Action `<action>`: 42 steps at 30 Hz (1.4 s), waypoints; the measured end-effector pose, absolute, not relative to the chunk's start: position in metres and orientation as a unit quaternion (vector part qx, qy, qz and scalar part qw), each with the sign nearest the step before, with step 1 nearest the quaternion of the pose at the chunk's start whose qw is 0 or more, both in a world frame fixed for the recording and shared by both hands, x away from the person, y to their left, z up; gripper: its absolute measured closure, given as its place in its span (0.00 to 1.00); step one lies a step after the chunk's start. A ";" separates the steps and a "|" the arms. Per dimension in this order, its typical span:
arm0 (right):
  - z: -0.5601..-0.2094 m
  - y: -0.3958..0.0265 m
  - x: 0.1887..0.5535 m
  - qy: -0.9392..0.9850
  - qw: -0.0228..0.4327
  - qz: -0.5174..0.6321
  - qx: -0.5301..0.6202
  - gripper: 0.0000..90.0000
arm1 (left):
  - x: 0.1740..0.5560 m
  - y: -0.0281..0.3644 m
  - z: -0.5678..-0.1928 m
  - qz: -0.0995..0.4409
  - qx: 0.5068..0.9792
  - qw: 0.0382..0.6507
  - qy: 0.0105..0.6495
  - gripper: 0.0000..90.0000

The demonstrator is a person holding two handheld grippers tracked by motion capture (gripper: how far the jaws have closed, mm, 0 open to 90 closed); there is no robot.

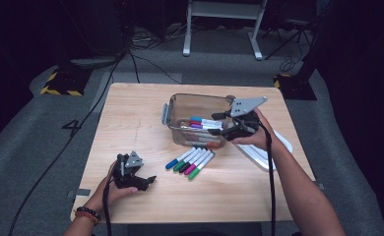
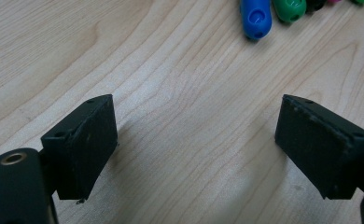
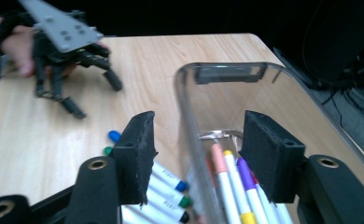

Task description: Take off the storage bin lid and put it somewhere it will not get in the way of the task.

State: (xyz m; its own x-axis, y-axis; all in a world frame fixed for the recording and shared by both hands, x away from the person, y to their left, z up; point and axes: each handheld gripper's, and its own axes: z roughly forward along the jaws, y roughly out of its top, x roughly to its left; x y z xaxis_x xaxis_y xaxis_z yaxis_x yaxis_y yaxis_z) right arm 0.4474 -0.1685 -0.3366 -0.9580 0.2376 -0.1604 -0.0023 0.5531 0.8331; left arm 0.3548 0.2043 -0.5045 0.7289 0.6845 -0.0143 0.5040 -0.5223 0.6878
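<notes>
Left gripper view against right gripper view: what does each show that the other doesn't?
Left gripper view: close bare wood grain of the table. Right gripper view: a clear container holding markers, and the left gripper in a hand. Shared: the table, the blue marker and green marker lying loose, and open black jaws.

Clear bin upright holding markers; five more markers lie beside it

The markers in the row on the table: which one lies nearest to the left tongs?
The blue-capped marker, at the left end of the row; the green, black, pink and other green ones lie farther right.
</notes>
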 end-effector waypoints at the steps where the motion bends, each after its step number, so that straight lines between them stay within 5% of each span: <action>1: -0.337 -0.172 0.442 0.869 0.125 0.474 0.062 0.49 | 0.355 0.204 -0.505 0.130 0.863 0.347 0.344 0.15; 13: -0.380 -0.181 0.398 0.873 0.095 0.477 0.032 0.47 | 0.354 0.204 -0.505 0.130 0.862 0.347 0.346 0.15; 26: -0.465 -0.138 0.404 0.909 0.036 0.414 0.009 0.46 | 0.354 0.204 -0.505 0.131 0.862 0.347 0.346 0.15; 38: -0.491 -0.123 0.411 0.920 0.026 0.390 0.007 0.46 | 0.354 0.204 -0.505 0.130 0.862 0.347 0.345 0.15; 42: -0.494 -0.122 0.409 0.923 0.017 0.384 0.003 0.53 | 0.354 0.204 -0.505 0.130 0.862 0.347 0.345 0.15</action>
State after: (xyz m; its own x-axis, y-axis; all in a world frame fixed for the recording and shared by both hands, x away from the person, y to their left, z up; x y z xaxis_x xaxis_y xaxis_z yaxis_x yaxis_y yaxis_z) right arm 0.4091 -0.1219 -0.4943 -0.9994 0.0181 -0.0293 -0.0080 0.7050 0.7092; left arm 0.3543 0.2043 -0.5046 0.7276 0.6858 -0.0148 0.5051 -0.5210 0.6880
